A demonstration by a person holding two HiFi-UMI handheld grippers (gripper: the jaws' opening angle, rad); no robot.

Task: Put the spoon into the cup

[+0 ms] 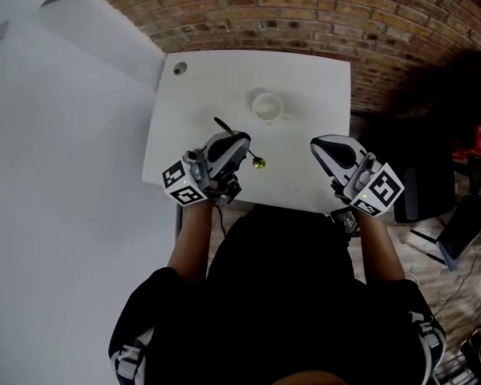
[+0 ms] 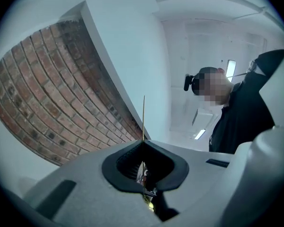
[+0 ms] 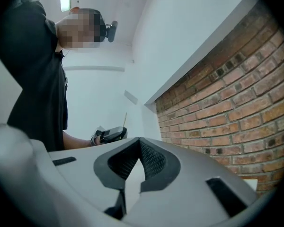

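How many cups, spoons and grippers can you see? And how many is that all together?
Cups: 1, the white cup on the table.
Spoons: 1, the spoon, pinched in the left gripper.
Grippers: 2, the left gripper and the right gripper, which holds nothing.
Total: 4.

One white cup [image 1: 268,106] is counted on the worktop [image 1: 305,79], toward its far edge. One spoon [image 1: 257,161] is counted near the front edge. Two grippers are counted: the left gripper [image 1: 240,143] and the right gripper [image 1: 319,145]. One round hole [image 1: 179,68] is counted at the far left corner.
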